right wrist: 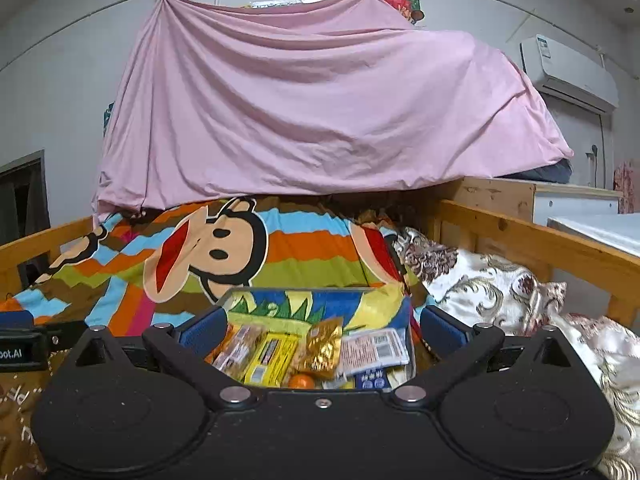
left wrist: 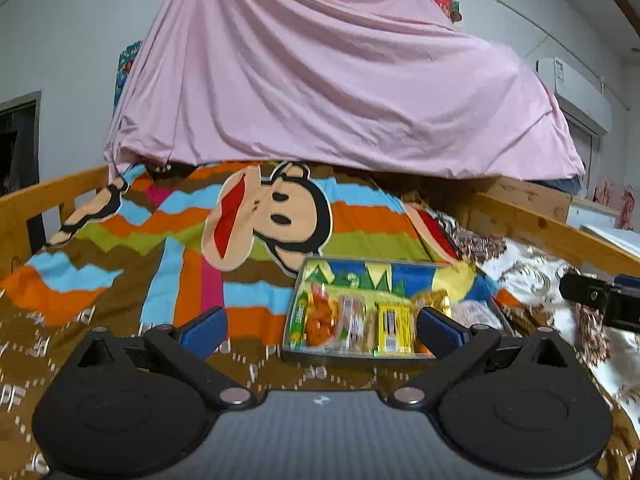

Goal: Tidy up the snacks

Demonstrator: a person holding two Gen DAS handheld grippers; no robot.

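A shallow tin box (left wrist: 360, 267) (right wrist: 304, 291) with a colourful picture on its far wall lies on the bed, filled with snack packets. Inside I see a green tube (left wrist: 299, 322), an orange packet (left wrist: 320, 322), a yellow packet (left wrist: 394, 330) (right wrist: 269, 356), a gold foil packet (right wrist: 323, 346), a white packet (right wrist: 374, 348) and a small orange fruit (right wrist: 301, 381). My left gripper (left wrist: 320, 330) hovers open just before the box's left part, nothing between its fingers. My right gripper (right wrist: 318, 332) hangs open over the box's near edge, empty.
The box rests on a striped cartoon blanket (left wrist: 240, 216) (right wrist: 224, 248). A floral quilt (right wrist: 480, 284) lies to the right, wooden bed rails (right wrist: 540, 236) on both sides. A pink sheet (left wrist: 320, 80) drapes over bulky things behind. The other gripper shows at each view's edge.
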